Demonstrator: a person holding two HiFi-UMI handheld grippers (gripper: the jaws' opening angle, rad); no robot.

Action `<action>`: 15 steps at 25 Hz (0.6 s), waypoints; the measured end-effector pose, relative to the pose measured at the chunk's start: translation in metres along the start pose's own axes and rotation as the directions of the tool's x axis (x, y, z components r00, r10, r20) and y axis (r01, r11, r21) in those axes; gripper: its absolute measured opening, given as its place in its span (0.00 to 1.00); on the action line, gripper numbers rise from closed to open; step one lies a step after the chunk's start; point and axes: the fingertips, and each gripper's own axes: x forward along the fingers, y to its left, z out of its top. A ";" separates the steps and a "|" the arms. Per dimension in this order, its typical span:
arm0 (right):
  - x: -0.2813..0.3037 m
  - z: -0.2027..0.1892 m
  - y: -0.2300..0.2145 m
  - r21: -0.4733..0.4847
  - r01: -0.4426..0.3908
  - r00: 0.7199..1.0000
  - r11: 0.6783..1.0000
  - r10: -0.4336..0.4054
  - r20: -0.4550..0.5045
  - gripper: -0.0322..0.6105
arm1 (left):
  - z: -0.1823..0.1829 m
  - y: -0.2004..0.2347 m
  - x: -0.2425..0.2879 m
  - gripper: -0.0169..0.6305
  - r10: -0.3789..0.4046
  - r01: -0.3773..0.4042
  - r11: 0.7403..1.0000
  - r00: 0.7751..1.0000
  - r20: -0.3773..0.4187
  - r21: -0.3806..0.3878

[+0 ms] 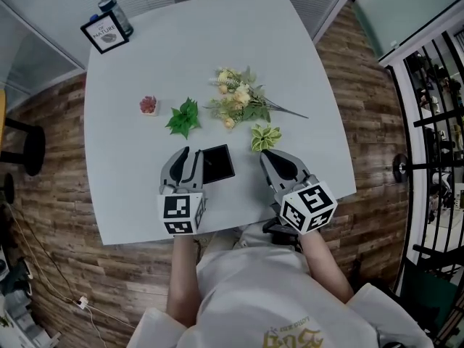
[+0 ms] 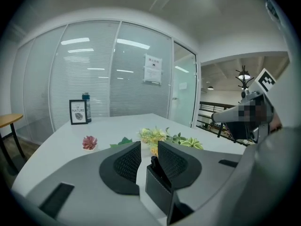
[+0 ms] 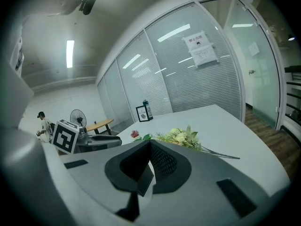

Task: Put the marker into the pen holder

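Observation:
A black square pen holder (image 1: 217, 164) stands on the white table (image 1: 145, 194) between my two grippers. In the left gripper view the pen holder (image 2: 159, 192) sits just past the jaws, and the dark end of a marker (image 2: 154, 164) sticks up out of it. My left gripper (image 1: 190, 154) is open and empty, its right finger close beside the holder; its jaws (image 2: 149, 148) stand a little apart. My right gripper (image 1: 266, 155) rests to the right of the holder, and its jaws (image 3: 149, 145) are shut on nothing.
Beyond the holder lie a bunch of pale flowers (image 1: 239, 96), a green leaf sprig (image 1: 185, 117), a small variegated plant (image 1: 265, 136) and a pink succulent (image 1: 148, 105). A framed sign (image 1: 105, 32) and a bottle (image 1: 116, 13) stand at the far left corner.

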 end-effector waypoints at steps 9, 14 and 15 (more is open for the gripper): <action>-0.014 0.028 0.017 -0.029 0.003 0.996 1.000 -0.001 0.090 0.08 | 0.053 0.000 -0.037 0.18 0.003 -0.001 1.000 0.991 0.133 -0.015; -0.028 0.039 0.026 -0.034 0.015 0.990 0.999 -0.010 0.142 0.08 | 0.064 -0.016 -0.055 0.09 -0.068 0.071 0.997 0.986 0.154 -0.018; -0.029 0.040 0.026 -0.032 0.021 0.988 0.999 -0.016 0.153 0.08 | 0.065 -0.018 -0.056 0.08 -0.074 0.077 0.997 0.985 0.154 -0.016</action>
